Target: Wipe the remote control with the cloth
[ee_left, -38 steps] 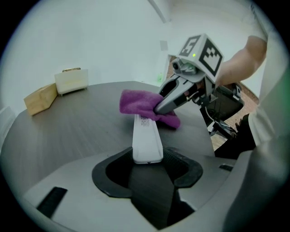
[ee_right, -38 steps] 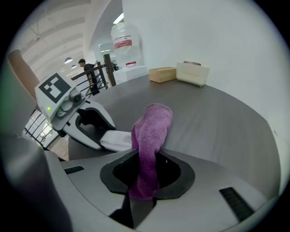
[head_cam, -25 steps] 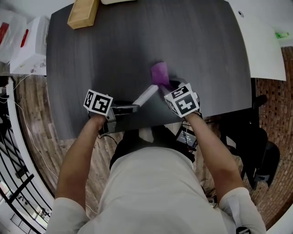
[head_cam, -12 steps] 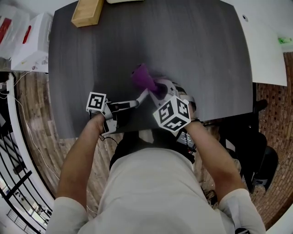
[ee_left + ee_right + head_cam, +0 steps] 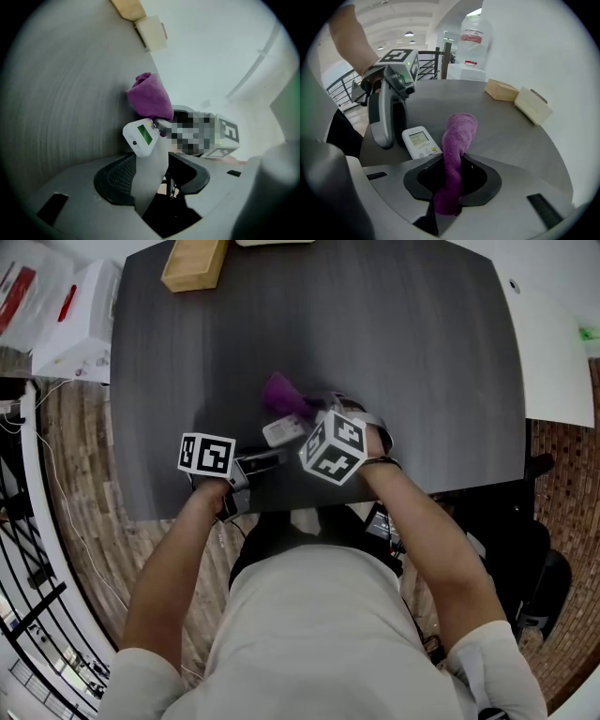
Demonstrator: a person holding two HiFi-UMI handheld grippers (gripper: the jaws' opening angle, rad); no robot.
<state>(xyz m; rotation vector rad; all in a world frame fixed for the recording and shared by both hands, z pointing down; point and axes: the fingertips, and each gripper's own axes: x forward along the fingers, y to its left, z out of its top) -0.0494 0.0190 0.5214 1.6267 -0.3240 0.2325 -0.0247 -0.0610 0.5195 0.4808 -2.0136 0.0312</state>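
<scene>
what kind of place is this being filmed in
Probably an office or lab workspace, maybe on a mezzanine: a dark grey wood-grain table, a black metal railing behind it, and a large clear water-dispenser bottle.

The person wears a pale grey T-shirt (image 5: 319,634) with short sleeves (image 5: 131,676). The left gripper (image 5: 151,176) and right gripper (image 5: 452,180) have smooth grey shells, with black grid-textured pads (image 5: 115,180) at the front. Behind its jaws, each gripper carries a white cube (image 5: 206,454) printed with black square markers.
</scene>
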